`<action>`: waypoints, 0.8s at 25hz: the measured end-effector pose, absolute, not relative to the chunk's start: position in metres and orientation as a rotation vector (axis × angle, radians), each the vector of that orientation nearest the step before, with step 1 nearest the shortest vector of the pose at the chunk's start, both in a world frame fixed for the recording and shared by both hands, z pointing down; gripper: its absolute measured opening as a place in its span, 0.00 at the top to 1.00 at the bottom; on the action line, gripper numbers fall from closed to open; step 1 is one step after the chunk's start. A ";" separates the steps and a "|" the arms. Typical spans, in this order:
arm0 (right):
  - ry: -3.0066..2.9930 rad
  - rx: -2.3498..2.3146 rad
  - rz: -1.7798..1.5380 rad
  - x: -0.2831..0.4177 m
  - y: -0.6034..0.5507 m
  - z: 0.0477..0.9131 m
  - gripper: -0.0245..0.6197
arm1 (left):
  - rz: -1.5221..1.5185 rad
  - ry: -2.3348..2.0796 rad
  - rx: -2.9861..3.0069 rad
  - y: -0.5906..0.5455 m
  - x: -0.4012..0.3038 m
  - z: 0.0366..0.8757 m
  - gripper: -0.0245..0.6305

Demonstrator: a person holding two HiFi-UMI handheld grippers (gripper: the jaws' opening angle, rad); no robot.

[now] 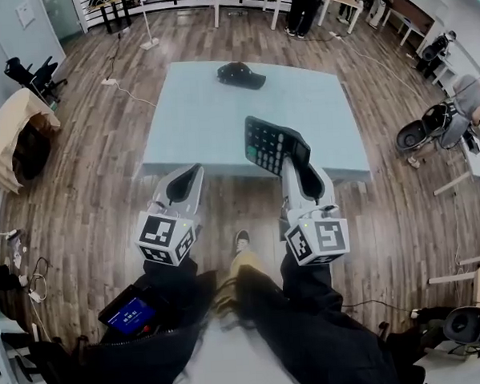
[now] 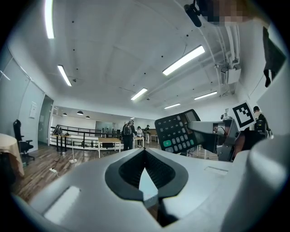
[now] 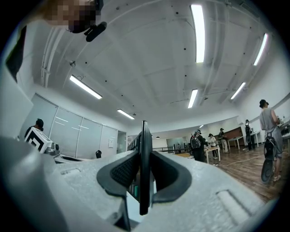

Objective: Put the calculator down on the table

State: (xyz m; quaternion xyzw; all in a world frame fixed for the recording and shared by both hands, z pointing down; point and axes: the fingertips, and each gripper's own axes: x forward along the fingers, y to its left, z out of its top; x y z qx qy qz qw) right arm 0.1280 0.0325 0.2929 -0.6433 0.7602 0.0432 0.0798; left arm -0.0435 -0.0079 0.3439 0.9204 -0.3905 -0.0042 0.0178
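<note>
A black calculator with a green key stands on edge between the jaws of my right gripper, which is shut on its lower end. It hangs in the air over the near edge of the pale blue table. The right gripper view shows the calculator edge-on as a thin dark slab pinched between the pads. My left gripper is level beside it to the left, short of the table's near edge, shut and empty. In the left gripper view, the calculator shows its keys at the right.
A black cap lies at the table's far side. My legs and a small blue-screened device are below. A cloth-draped object and an office chair stand left, a scooter right, a person beyond.
</note>
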 end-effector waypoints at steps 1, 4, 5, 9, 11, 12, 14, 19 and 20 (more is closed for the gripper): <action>2.279 -1.917 0.133 0.134 0.018 0.291 0.83 | -0.014 -1.217 2.861 -0.022 -0.037 0.341 0.96; 2.292 -1.902 0.139 0.152 -0.027 0.287 0.83 | -0.023 -1.229 2.865 -0.066 -0.017 0.336 0.96; 2.298 -1.897 0.139 0.158 -0.043 0.286 0.84 | -0.027 -1.233 2.864 -0.082 -0.011 0.334 0.96; 2.321 -1.880 0.137 0.179 -0.102 0.279 0.84 | -0.042 -1.245 2.856 -0.140 0.012 0.325 0.96; 2.329 -1.869 0.137 0.188 -0.126 0.279 0.84 | -0.042 -1.252 2.850 -0.164 0.022 0.326 0.96; 2.334 -1.864 0.133 0.192 -0.137 0.280 0.84 | -0.039 -1.254 2.846 -0.175 0.028 0.327 0.96; 2.344 -1.858 0.118 0.201 -0.158 0.282 0.84 | -0.028 -1.252 2.839 -0.196 0.039 0.328 0.96; 2.361 -1.851 0.055 0.216 -0.202 0.285 0.85 | 0.006 -1.247 2.818 -0.233 0.054 0.329 0.96; 2.360 -1.849 0.034 0.215 -0.211 0.289 0.85 | 0.014 -1.249 2.810 -0.240 0.052 0.331 0.96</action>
